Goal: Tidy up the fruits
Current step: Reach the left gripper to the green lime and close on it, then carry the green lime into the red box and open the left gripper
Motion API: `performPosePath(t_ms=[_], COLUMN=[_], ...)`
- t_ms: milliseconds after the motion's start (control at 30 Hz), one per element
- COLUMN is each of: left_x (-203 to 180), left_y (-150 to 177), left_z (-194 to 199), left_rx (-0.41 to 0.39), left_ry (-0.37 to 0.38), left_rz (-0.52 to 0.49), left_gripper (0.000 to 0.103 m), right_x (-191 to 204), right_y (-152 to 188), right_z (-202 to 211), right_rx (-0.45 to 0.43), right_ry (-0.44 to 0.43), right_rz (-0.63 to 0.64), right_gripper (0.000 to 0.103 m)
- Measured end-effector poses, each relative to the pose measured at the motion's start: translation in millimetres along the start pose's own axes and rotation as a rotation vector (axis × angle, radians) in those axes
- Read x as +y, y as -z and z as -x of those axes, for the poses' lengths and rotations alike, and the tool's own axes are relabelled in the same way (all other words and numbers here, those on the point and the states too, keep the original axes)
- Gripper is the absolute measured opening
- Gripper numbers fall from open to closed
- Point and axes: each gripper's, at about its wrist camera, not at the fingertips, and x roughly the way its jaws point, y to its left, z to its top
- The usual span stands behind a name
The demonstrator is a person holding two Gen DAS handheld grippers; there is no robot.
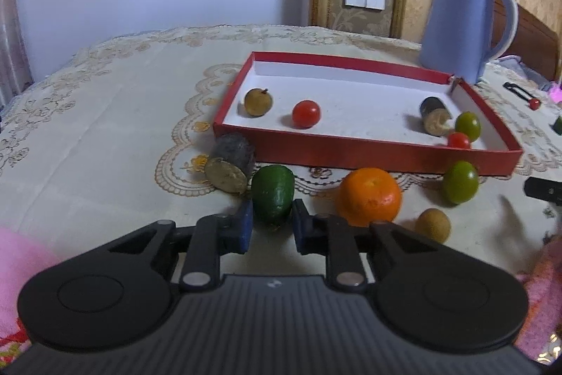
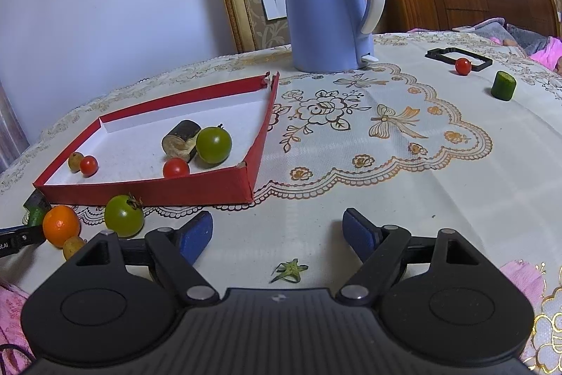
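My left gripper (image 1: pixel 271 222) has its blue pads on both sides of a green cucumber piece (image 1: pixel 273 193) on the tablecloth and looks shut on it. Beside it lie a dark eggplant piece (image 1: pixel 232 162), an orange (image 1: pixel 369 195), a green tomato (image 1: pixel 460 181) and a small brown fruit (image 1: pixel 432 224). The red tray (image 1: pixel 368 148) holds a brown fruit (image 1: pixel 258 101), a red tomato (image 1: pixel 306 114), an eggplant piece (image 1: pixel 435 116), a green tomato (image 1: pixel 468 125) and another red tomato (image 1: pixel 458 140). My right gripper (image 2: pixel 277 234) is open and empty above the cloth, right of the tray (image 2: pixel 158 188).
A blue kettle (image 2: pixel 326 2) stands behind the tray. At the far right lie a red tomato (image 2: pixel 463 66), a black frame (image 2: pixel 456 57) and a green cucumber piece (image 2: pixel 503 85). A green calyx (image 2: pixel 289 269) lies below the right gripper. Pink cloth lies at the table's near edges.
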Motion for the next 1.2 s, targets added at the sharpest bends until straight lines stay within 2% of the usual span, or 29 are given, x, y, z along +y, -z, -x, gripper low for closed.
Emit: performPosePath(t_ms=[233, 433, 600, 933, 1200], left_x=[-6, -21, -43, -72, -75], left_y=[-4, -31, -51, -62, -57], left_z=[17, 12, -17, -72, -79], left_rx=[-0.05, -0.088, -0.055, 0.018, 0.009], left_ry=[0.015, 0.036, 0.075, 0.054, 0.033], left_rz=[-0.021, -0.053, -0.073, -0.127, -0.14], left_gripper=[0.021, 0.021, 0.021, 0.021, 0.023], right_x=[-1, -2, -2, -2, -2], right_y=[0, 0, 0, 0, 0], right_z=[0, 0, 1, 1, 0], right_rx=[-0.003, -0.004, -0.005, -0.005, -0.005], right_ry=[-0.008, -0.009, -0.011, -0.011, -0.012], right_rz=[-0.012, -0.014, -0.017, -0.016, -0.019], right_gripper=[0.081, 0.081, 0.081, 0.081, 0.082])
